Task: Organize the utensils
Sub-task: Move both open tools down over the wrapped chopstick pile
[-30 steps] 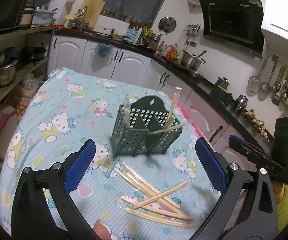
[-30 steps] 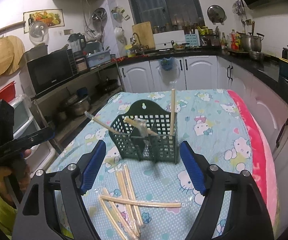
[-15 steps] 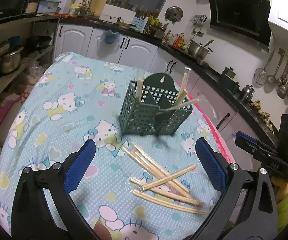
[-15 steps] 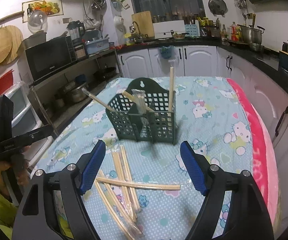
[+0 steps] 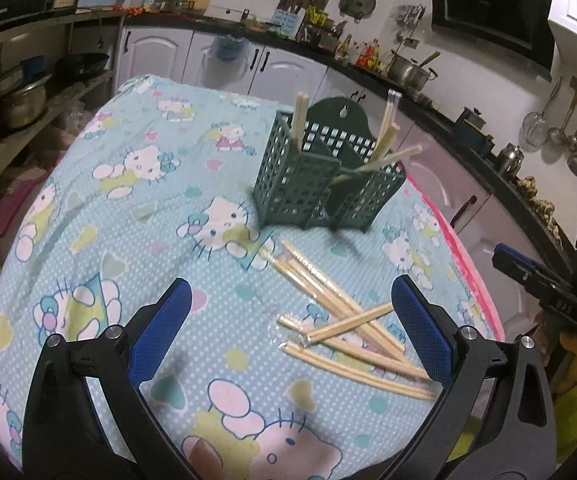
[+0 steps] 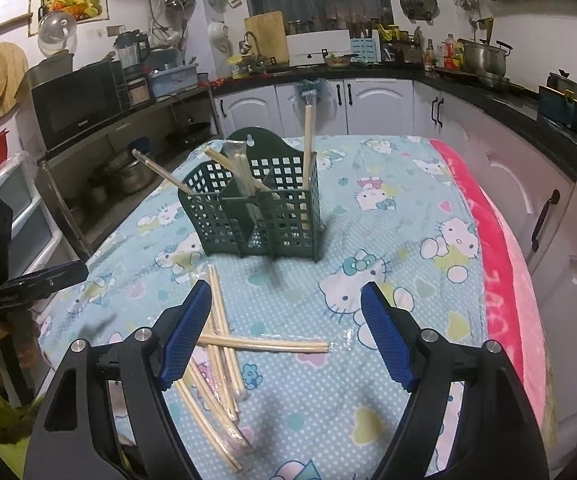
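Left hand-held gripper (image 5: 288, 320) and right hand-held gripper (image 6: 286, 320) both spread, empty, above loose chopsticks (image 5: 344, 320) near the table's (image 5: 100, 208) front edge; green holder (image 5: 320, 184) mid-table. Advice: pinch one stick mid-length, avoid crossed ones.

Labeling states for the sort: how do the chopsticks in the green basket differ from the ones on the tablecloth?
1. Pose: the chopsticks in the basket stand upright or lean out over the rim; the loose chopsticks lie flat.
2. Support: the first are held by the green basket; the second rest on the tablecloth.
3. Arrangement: the basket's are spread across compartments; the loose ones form a crossed pile in front of it.
Shared: pale wood, similar length.
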Tool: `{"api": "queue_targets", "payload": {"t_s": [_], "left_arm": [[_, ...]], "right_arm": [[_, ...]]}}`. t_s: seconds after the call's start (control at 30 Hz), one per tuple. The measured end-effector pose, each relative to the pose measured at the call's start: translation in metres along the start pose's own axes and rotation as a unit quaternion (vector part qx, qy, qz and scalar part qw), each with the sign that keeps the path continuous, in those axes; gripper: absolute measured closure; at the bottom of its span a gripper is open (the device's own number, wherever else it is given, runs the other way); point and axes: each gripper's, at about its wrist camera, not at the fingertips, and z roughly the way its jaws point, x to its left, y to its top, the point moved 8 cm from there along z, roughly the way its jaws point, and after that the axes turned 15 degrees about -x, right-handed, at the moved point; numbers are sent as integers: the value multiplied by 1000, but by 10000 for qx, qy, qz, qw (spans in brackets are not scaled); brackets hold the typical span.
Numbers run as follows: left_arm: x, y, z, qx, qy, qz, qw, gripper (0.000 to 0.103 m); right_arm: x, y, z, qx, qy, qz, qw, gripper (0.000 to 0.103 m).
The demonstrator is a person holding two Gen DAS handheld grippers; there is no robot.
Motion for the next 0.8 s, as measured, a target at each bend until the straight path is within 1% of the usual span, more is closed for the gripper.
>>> {"api": "queue_targets", "payload": {"t_s": [0.13,0.23,0.47,0.63,0.7,0.8], "left_arm": [[2,-10,3,145,2,4,9999,11],[4,-18,6,258,34,18,9997,11],[12,-36,16,533,60,-126,9985,12],[12,-48,23,707,19,-186,9973,30],[11,-51,25,750,-5,-171,9970,42],[10,-55,28,805,-30,-181,9966,44]], "right_arm": [[-2,-10,2,96,-52,-98,9999,28],[-4,-17,5,208,-55,-56,9998,28],[-14,-32,13,390,-152,-9,9991,28],[-23,-44,21,554,-213,85,9982,29],[-27,-48,24,586,-236,116,9979,29],[-30,-50,26,624,-257,141,9976,30]]}}
